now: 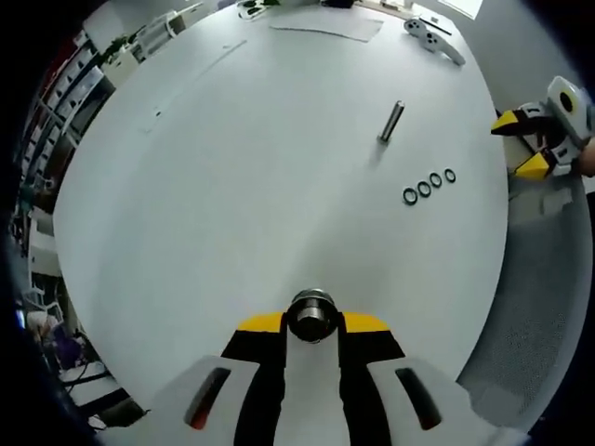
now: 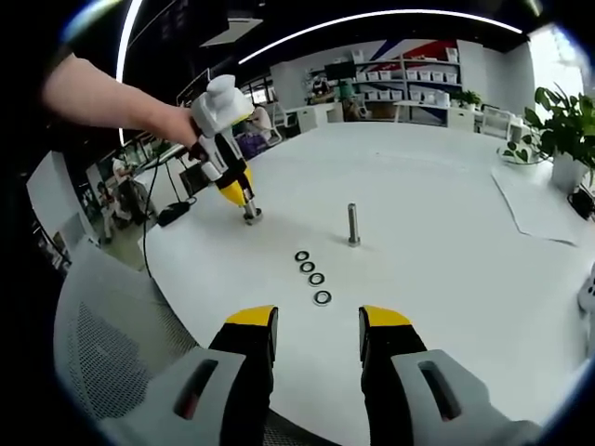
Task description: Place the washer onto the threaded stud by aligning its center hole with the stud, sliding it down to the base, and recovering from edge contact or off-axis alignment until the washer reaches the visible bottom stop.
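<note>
while your left gripper sits low on the white table, its yellow-tipped jaws are closed on a short round metal piece, held upright at 6 o'clock in the left gripper view. you can see the same gripper in the right gripper view at 10 o'clock, pressing that piece down on the table top.

your right gripper has its jaws wide apart with nothing between them. in the left gripper view it shows at 3 o'clock, by the table edge.

the threaded stud stands straight up on the table, near the middle of the right gripper view. 4 washers lie flat in a short row just in front of it, at its 7 o'clock, close to it but not touching. no washer is on the stud.

in the left gripper view the stud is at 1 o'clock and the washers sit near 2 o'clock.

a sheet of paper lies on the table at 3 o'clock in the right gripper view, with a potted plant behind it.
</note>
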{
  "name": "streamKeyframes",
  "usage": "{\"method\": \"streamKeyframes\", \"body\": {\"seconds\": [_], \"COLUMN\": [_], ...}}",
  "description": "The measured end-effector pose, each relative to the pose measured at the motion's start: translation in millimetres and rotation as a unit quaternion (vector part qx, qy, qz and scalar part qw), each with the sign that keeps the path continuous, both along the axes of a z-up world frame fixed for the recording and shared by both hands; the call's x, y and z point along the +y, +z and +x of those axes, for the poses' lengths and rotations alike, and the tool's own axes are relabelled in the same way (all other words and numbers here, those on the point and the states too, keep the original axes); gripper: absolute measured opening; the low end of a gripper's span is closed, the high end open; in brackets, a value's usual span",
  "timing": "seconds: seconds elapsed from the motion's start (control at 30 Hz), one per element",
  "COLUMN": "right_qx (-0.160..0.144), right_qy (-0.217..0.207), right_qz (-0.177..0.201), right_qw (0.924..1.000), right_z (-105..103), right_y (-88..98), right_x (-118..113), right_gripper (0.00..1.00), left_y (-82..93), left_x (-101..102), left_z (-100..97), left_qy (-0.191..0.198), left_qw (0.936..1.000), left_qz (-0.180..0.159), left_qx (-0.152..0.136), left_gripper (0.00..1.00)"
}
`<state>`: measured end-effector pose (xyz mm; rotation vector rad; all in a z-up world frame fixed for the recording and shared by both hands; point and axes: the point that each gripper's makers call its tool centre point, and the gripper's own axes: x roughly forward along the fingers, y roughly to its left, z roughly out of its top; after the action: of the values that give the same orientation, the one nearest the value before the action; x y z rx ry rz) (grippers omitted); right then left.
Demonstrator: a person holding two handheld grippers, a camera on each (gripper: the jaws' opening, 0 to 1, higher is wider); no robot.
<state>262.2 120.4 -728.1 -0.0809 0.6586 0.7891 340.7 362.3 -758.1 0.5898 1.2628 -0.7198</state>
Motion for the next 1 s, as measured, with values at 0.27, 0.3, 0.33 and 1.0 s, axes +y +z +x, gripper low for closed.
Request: {"method": "streamKeyframes", "body": {"seconds": [0.27,0.3,0.33,1.0], "right_qx": [-0.003,-0.003,-0.004,-0.011], "right_qy": [-0.003,-0.003,-0.003,0.000], "right_qz": [0.001,0.002,0.002,-0.003], "right_qw": [1.0000,1.0000,1.0000,0.9999], "right_z": [0.9,1.0,1.2,1.6], "right_y": [1.0,1.2,1.6,2.2], "right_x": [-0.9,-0.9,-1.0,-0.9], "right_gripper": [0.37,0.37,0.37,0.38], "left_y": [-12.6,-14.5,-16.4,-17.6], "left_x": [-0.2,-0.2,-0.3,4.1], "left_z": [0.4,0.2,-0.1,1.2], "left_qy": [0.006,0.007,0.007,0.056], "left_qw": [0.9998,0.9997,0.9997,0.9984], "left_qz": [0.016,0.019,0.021,-0.004], "left_qx": [0.010,0.012,0.013,-0.004], "left_gripper": [0.19,0.19,0.19,0.20]}}
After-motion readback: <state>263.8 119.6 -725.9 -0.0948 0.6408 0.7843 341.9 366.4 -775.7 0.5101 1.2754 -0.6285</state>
